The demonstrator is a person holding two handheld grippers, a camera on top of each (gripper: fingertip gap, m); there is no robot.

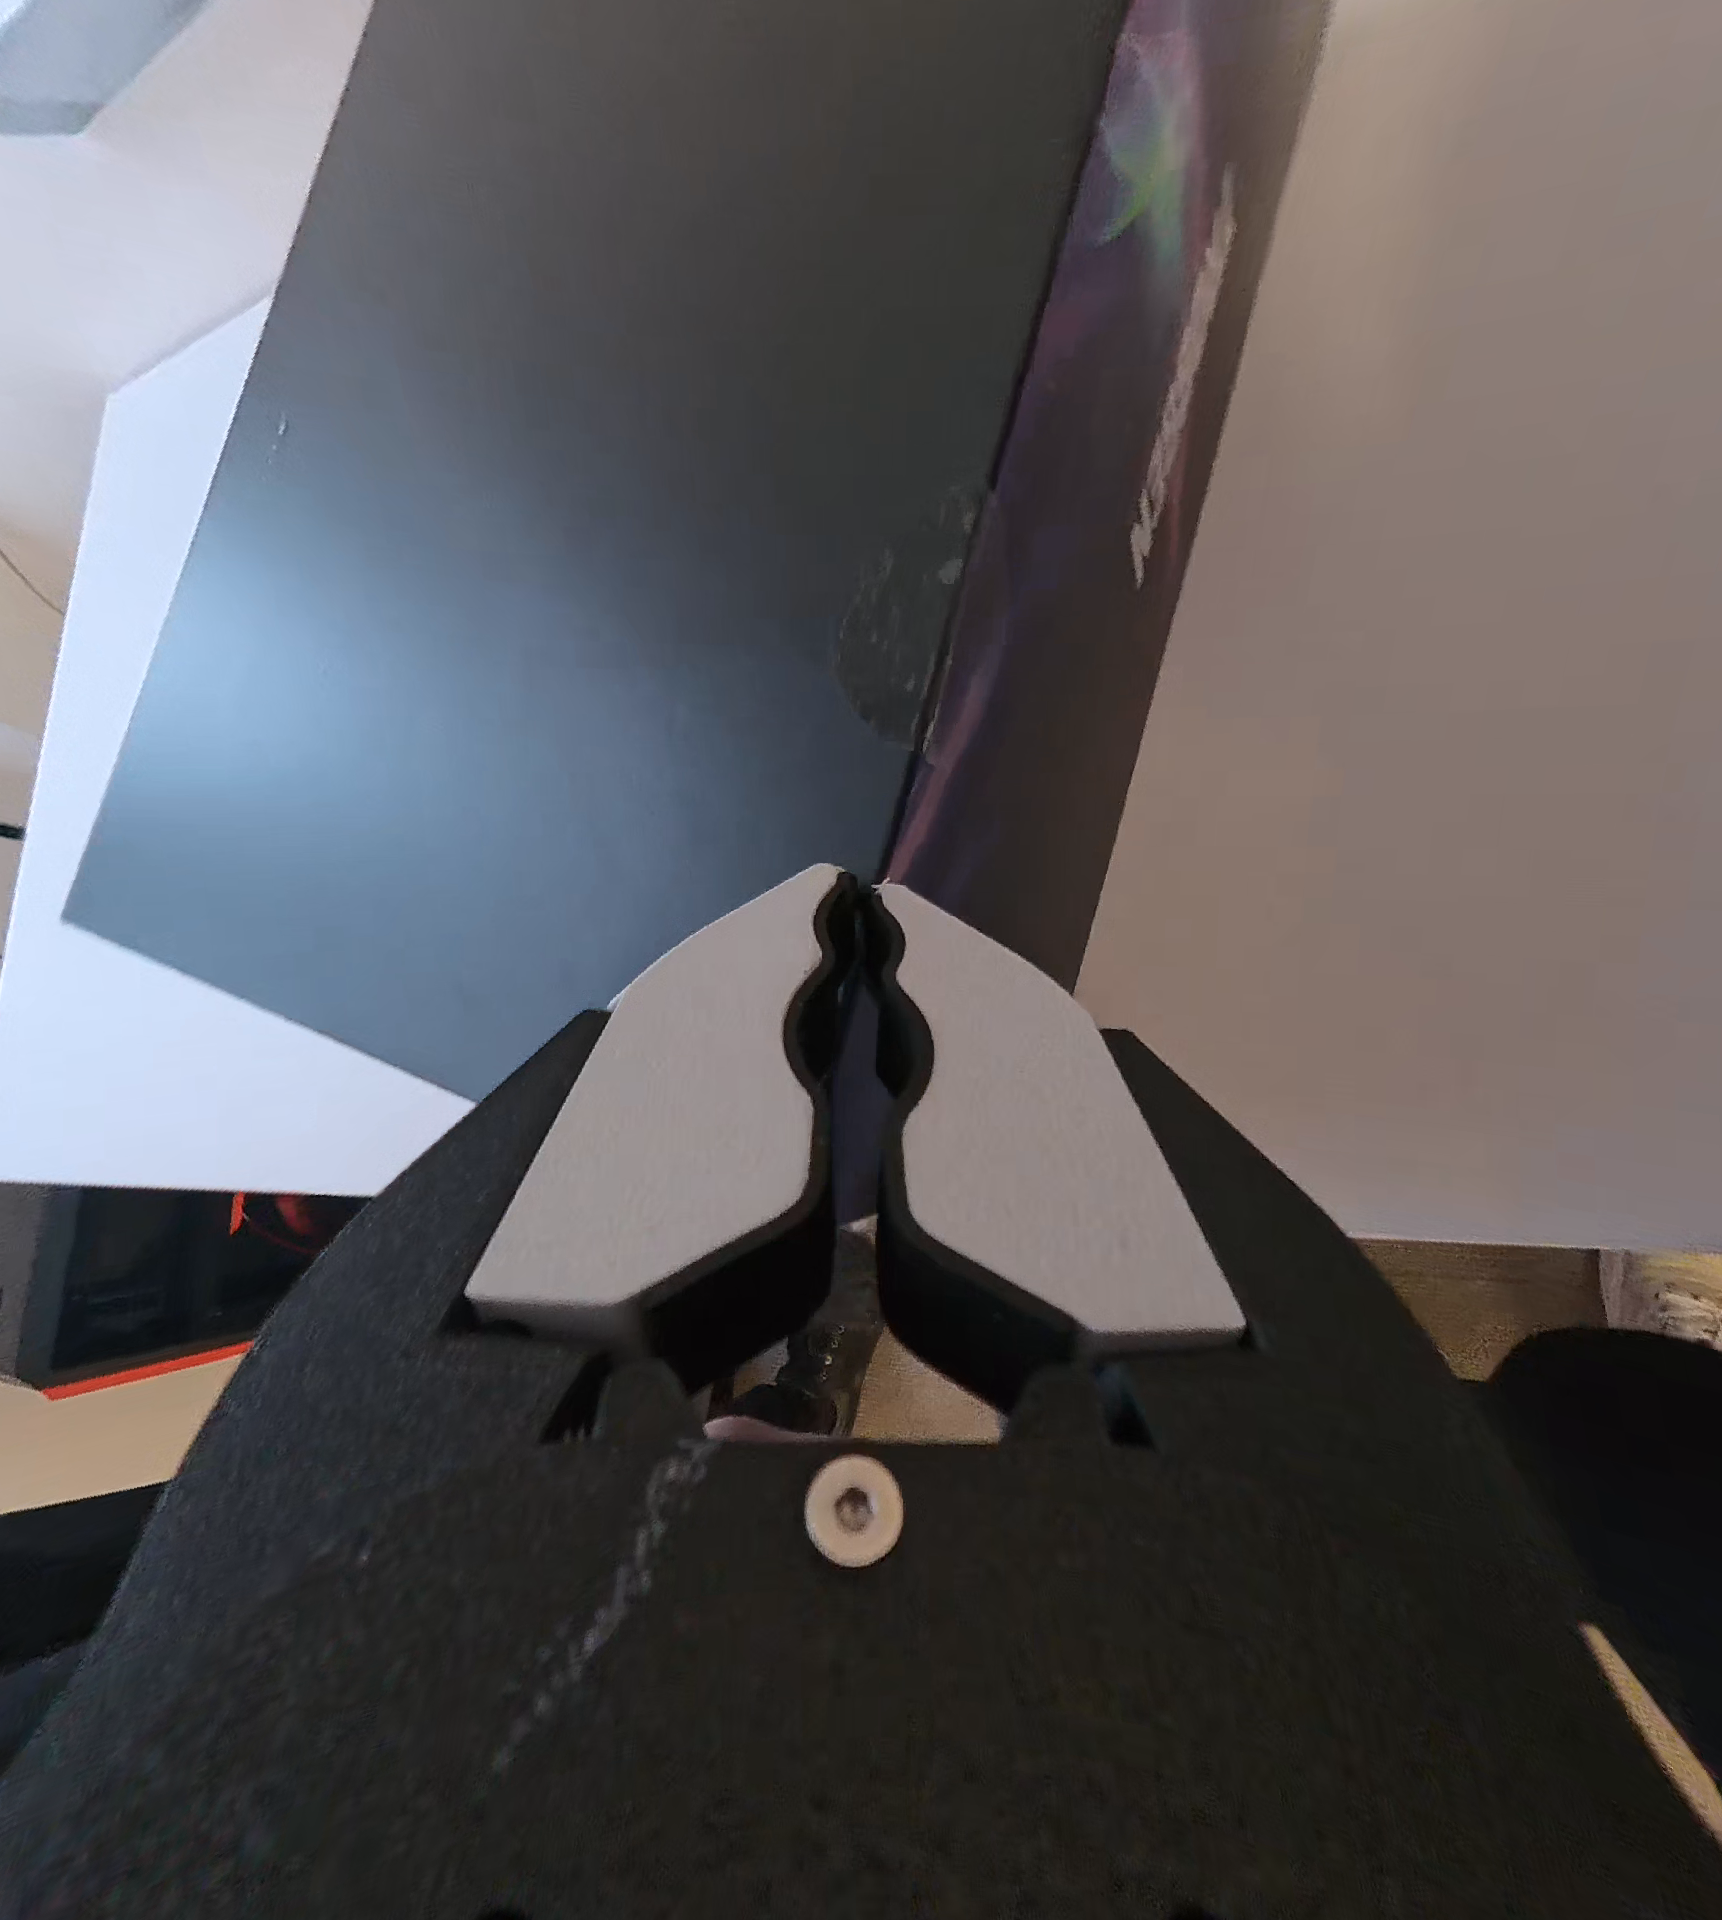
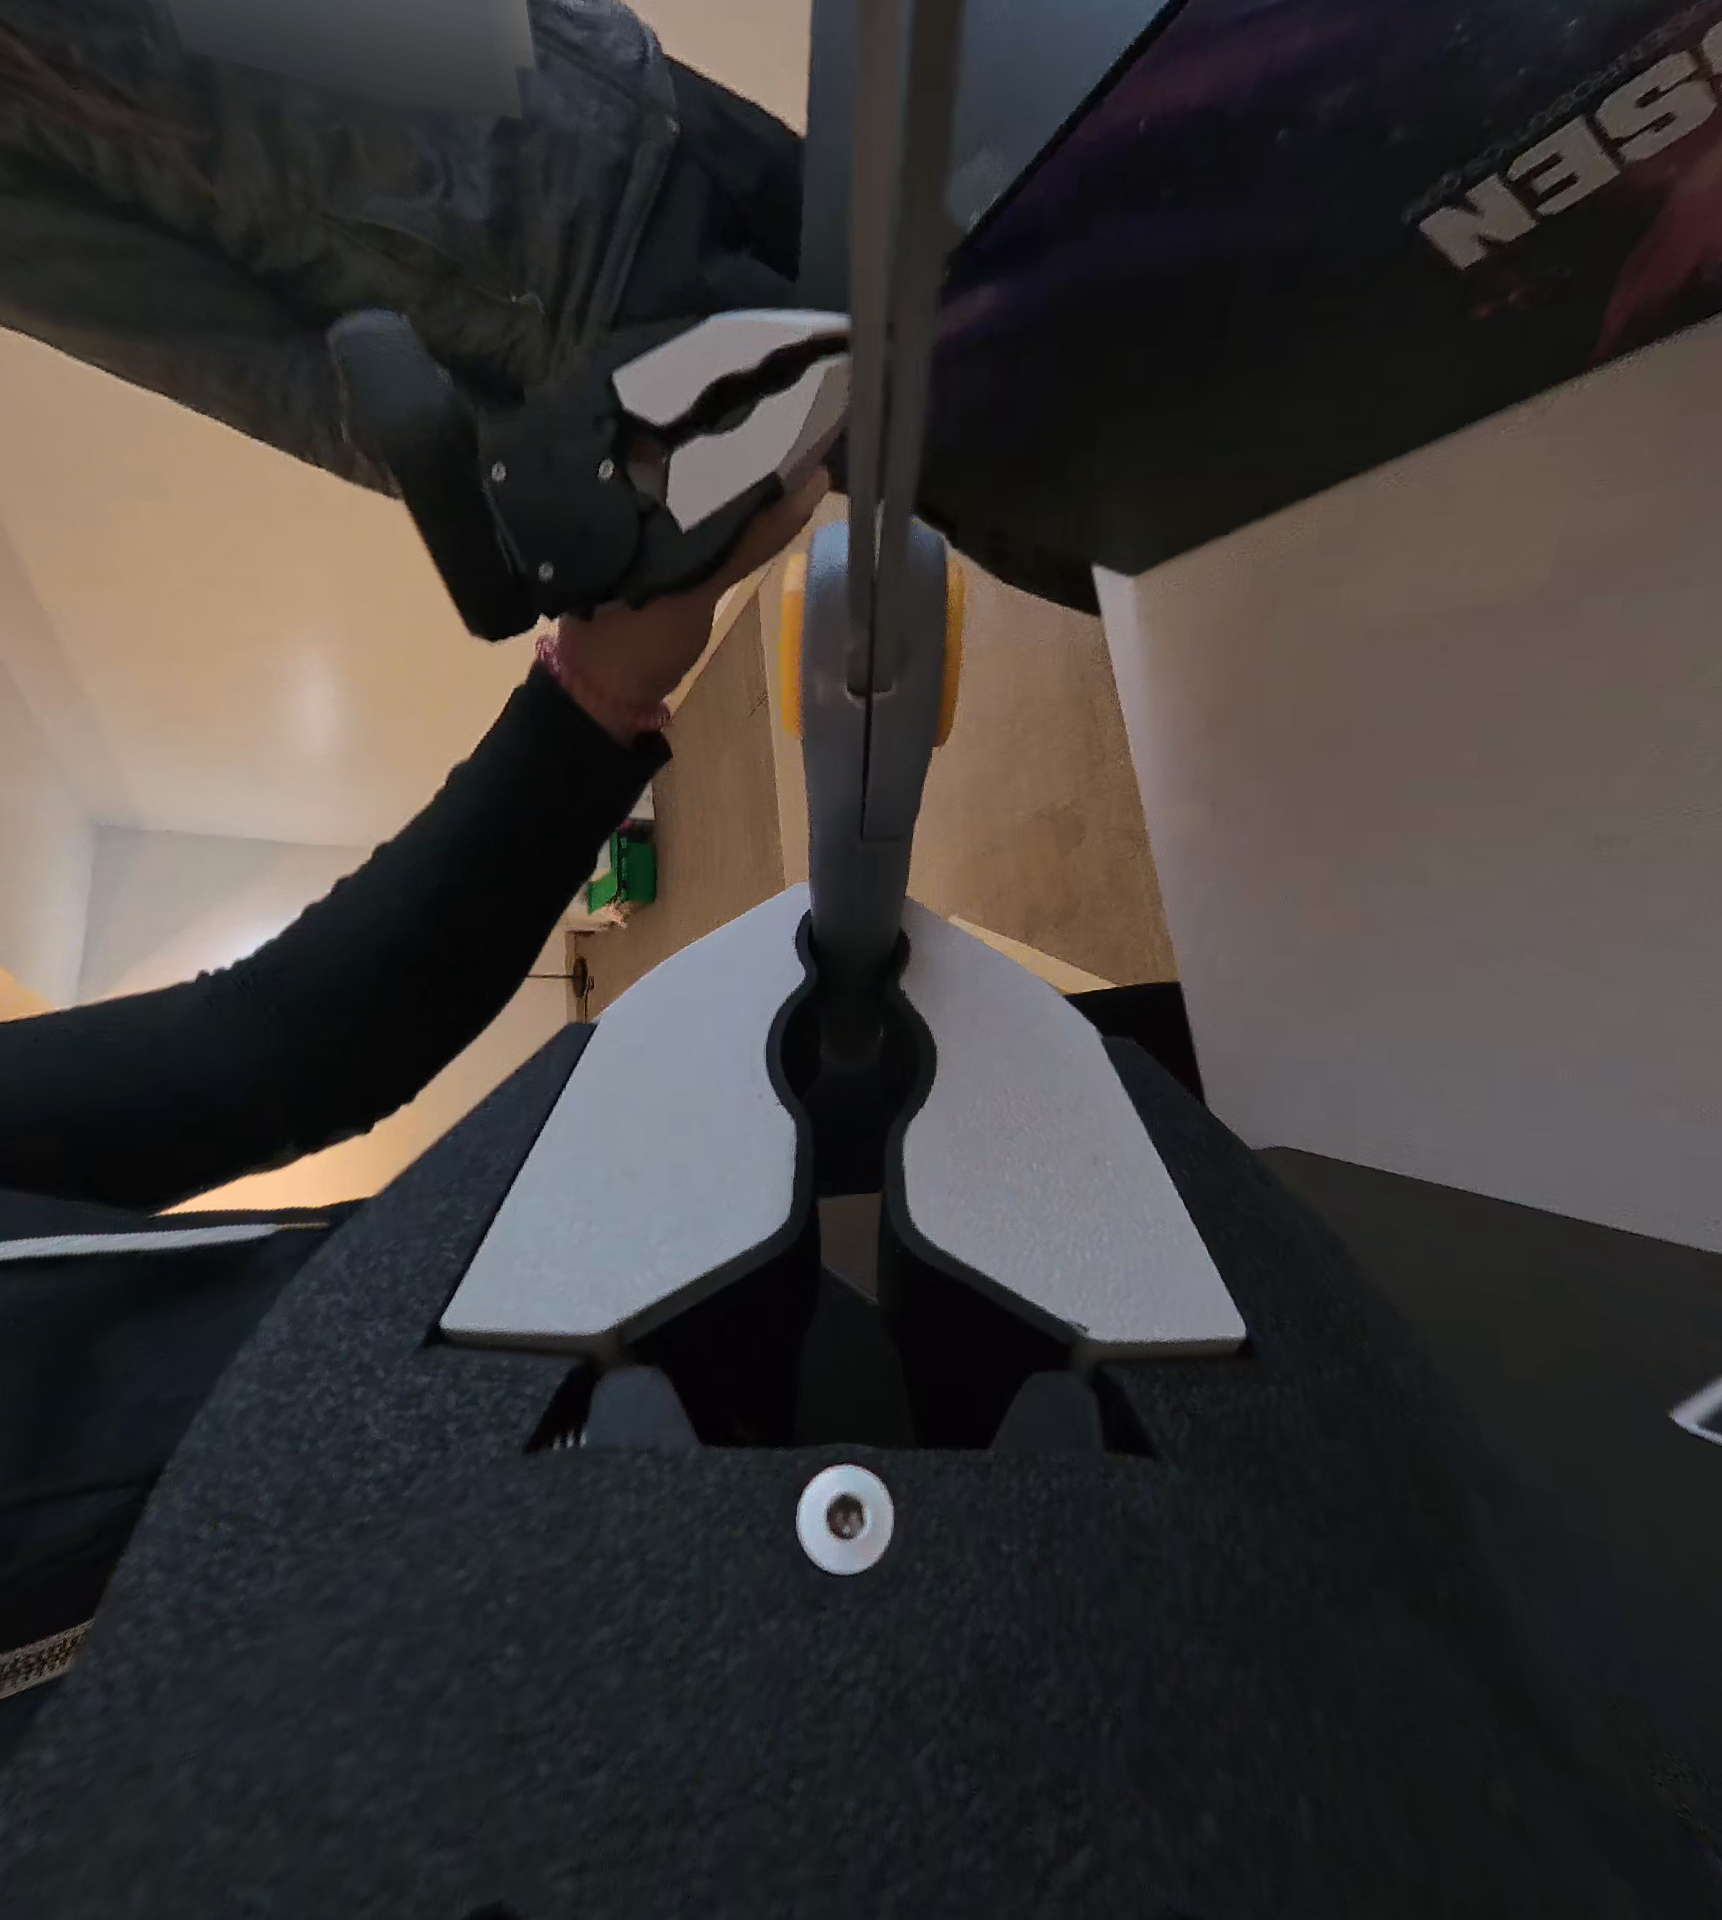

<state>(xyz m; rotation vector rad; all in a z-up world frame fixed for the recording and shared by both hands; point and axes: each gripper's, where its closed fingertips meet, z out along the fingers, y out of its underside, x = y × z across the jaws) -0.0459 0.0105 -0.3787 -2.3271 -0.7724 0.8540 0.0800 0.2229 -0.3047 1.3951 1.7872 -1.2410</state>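
Note:
My left gripper [image 1: 862, 883] is shut, its tips pinching the near corner edge of a flat dark box [image 1: 576, 468] with a purple printed side [image 1: 1075, 623]. My right gripper [image 2: 855, 930] is shut on the handle of grey scissors [image 2: 872, 727] with a yellow pivot. The closed blades point up and away, along the box's edge. In the right wrist view the left gripper [image 2: 821, 400] is held by a hand in a black sleeve [image 2: 317, 997]. Its tips are beside the scissor blade, at the box [image 2: 1356, 260].
The box rests on a white surface [image 1: 1511, 727] [image 2: 1511, 831]. A black device with red trim [image 1: 57, 1278] stands lower left of it. A black flat surface [image 2: 1563, 1403] lies to the right of my right gripper. Dark clothing [image 2: 109, 1455] fills the lower left.

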